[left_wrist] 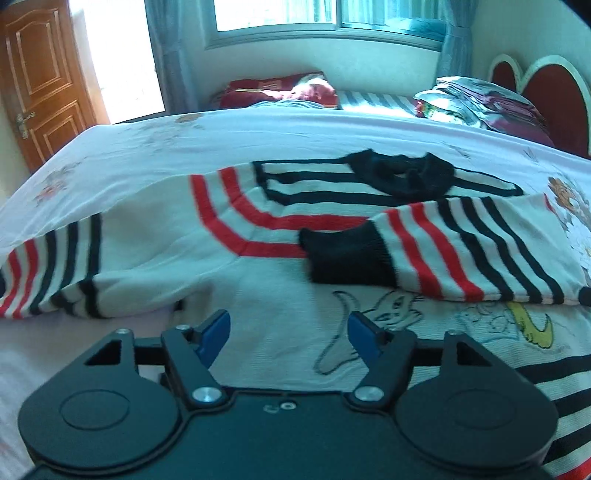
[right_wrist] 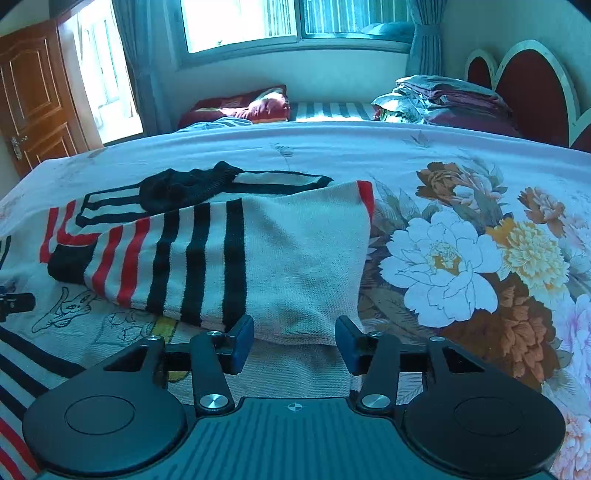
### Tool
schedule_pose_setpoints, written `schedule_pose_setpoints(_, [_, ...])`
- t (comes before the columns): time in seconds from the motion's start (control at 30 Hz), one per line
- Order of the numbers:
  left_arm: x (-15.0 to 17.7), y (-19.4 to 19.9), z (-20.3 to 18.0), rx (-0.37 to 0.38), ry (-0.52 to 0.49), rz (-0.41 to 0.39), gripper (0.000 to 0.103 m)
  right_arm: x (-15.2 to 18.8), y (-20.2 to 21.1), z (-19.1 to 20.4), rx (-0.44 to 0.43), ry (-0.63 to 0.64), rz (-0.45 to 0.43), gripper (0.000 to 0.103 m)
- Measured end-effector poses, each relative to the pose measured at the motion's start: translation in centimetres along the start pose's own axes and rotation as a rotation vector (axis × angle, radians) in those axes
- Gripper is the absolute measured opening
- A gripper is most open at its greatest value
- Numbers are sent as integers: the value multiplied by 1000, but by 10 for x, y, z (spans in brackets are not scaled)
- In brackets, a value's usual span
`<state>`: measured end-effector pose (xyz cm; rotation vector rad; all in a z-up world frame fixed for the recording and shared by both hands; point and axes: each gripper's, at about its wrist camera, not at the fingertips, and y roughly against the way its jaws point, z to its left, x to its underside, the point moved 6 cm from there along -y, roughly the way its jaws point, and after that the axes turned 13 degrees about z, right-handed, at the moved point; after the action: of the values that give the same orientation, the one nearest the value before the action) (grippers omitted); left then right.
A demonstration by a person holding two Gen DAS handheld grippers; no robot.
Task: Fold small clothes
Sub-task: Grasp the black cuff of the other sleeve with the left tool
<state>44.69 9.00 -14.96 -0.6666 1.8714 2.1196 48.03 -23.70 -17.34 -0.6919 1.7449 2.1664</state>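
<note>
A small white knit sweater (left_wrist: 159, 236) with red and black stripes, a black collar (left_wrist: 402, 177) and cartoon prints lies flat on the bed. Its right sleeve (left_wrist: 443, 251), with a black cuff (left_wrist: 343, 254), is folded across the chest. Its left sleeve (left_wrist: 48, 273) lies stretched out to the left. My left gripper (left_wrist: 288, 332) is open and empty, just above the sweater's lower front. In the right wrist view the folded sleeve (right_wrist: 280, 254) lies ahead. My right gripper (right_wrist: 295, 339) is open at its near edge, holding nothing.
The bed has a pale floral sheet (right_wrist: 461, 251). Folded bedding (right_wrist: 443, 99) and a red pillow (right_wrist: 255, 105) lie at the far side, by a red heart-shaped headboard (right_wrist: 532, 85). A wooden door (left_wrist: 40, 81) stands at the left, a window (left_wrist: 325, 14) behind.
</note>
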Motion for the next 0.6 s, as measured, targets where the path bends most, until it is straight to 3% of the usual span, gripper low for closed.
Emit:
schedule_pose_setpoints(0.03, [2,2,21,-8,54,3,53,1,1,3,-25,-7,-5,49])
schedule_pose_setpoints(0.1, [9,6,68,6,197,2,51,3,2,10,-47,-5,-13,49])
schedule_pose_setpoints(0.13, [12,6,93,13,269,0,55,3,2,14,-45,1,-16,49])
schedule_pose_setpoints(0.2, [21,7,144,36,413,-23,72,2,0,19,-40,2,-12,49])
schedule_pose_setpoints(0.23, [25,6,167,51,478,-36,74,1,-1,21,-31,2,-11,49])
schedule_pose_setpoints(0.33, [29,-2,220,54,582,-51,65,-3,-5,27,2,-17,-7,49])
schedule_pose_setpoints(0.43, [31,-18,266,90,689,-50,62,-6,-9,39,28,-39,-4,49])
schedule_pose_setpoints(0.6, [35,-38,329,201,844,-97,46,-9,-12,68,75,-65,0,49])
